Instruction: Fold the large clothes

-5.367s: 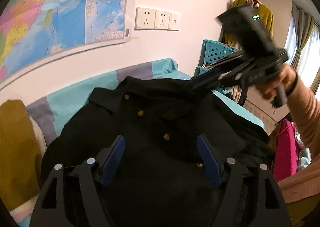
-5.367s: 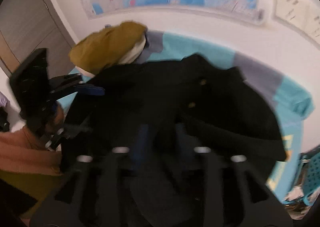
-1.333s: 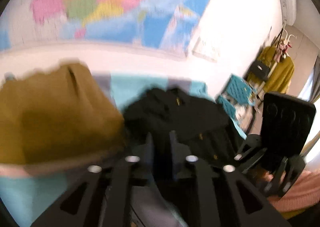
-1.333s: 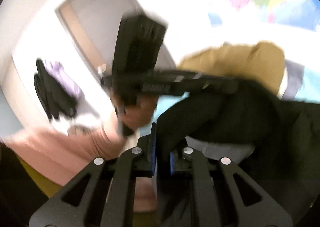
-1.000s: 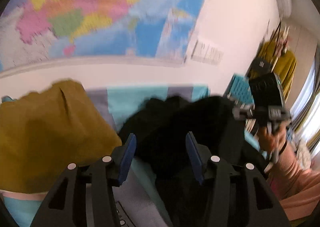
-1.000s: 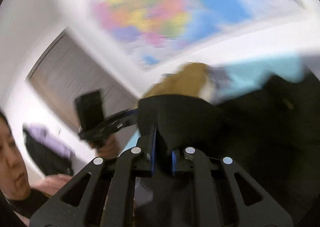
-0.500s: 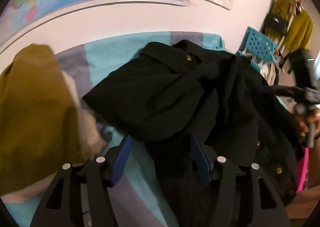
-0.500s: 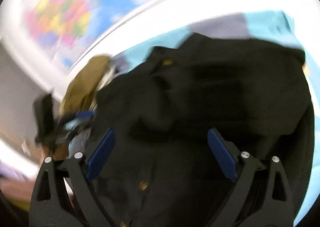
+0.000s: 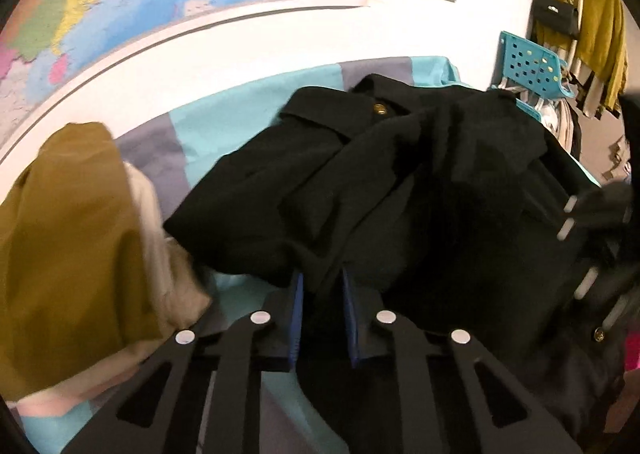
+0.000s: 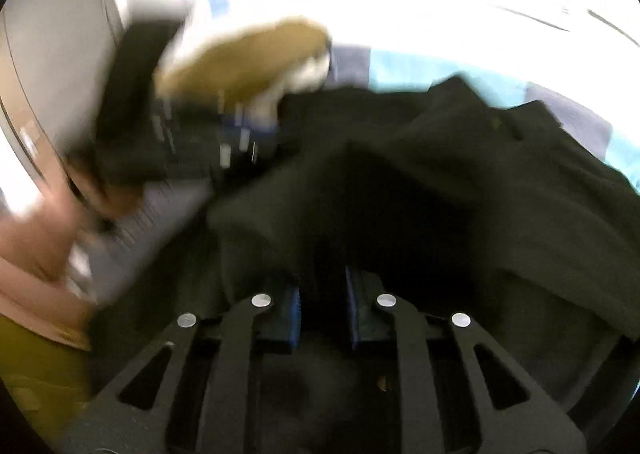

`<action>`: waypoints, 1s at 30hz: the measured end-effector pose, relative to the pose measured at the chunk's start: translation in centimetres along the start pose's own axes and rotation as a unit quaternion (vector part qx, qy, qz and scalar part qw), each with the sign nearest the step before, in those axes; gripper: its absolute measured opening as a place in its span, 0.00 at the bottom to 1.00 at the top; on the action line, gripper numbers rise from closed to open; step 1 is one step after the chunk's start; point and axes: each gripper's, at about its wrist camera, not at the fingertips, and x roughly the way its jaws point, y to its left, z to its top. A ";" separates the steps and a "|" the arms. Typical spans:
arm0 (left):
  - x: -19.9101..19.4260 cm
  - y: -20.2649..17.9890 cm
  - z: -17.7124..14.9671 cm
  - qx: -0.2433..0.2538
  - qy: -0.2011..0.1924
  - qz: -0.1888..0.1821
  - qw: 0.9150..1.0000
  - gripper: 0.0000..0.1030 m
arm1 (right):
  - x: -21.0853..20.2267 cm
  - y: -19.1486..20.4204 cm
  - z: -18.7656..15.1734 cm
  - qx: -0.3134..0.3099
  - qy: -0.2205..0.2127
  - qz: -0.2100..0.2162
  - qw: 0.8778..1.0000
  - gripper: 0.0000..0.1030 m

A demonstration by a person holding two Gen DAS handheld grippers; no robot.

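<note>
Striped bedsheet [image 9: 224, 122] under wall map | black coat [image 9: 400, 182] heaped mid-bed, near mustard garment [image 9: 68, 230] at left edge | left gripper [image 9: 320, 314], right gripper [image 10: 322, 308] just closed, each pinching coat fabric | risk: thin pinch slips, fold sags.

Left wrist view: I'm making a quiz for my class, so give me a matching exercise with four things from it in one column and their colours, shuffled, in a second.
Things:
1. coat
2. bundle of cloth left of the coat
3. plastic basket
4. garment on the wall hooks

Colours:
A. turquoise
B. black with brass buttons
C. mustard yellow
D. ochre brown with a cream lining

Pairs: 1-B, 2-D, 3-A, 4-C
</note>
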 end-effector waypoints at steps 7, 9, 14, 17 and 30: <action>-1.3 2.9 -1.9 -0.048 -0.001 -0.010 0.999 0.13 | -10.4 -12.2 0.0 0.198 -0.140 0.017 0.970 0.16; -0.9 3.1 -2.6 -0.051 0.007 -0.021 0.998 0.13 | -10.3 -16.5 -1.6 0.260 -0.125 -0.013 0.957 0.16; -0.9 2.5 -3.4 -0.032 0.023 0.014 0.999 0.28 | -7.8 -20.0 -5.0 0.330 -0.061 -0.072 0.939 0.46; -2.4 2.4 -3.4 -0.027 0.003 0.008 1.000 0.28 | -9.6 -20.3 -6.4 0.346 -0.104 -0.067 0.930 0.63; 0.3 -0.6 1.4 -0.011 -0.014 -0.082 0.996 0.37 | -7.0 -16.8 -2.3 0.211 -0.062 -0.078 0.972 0.11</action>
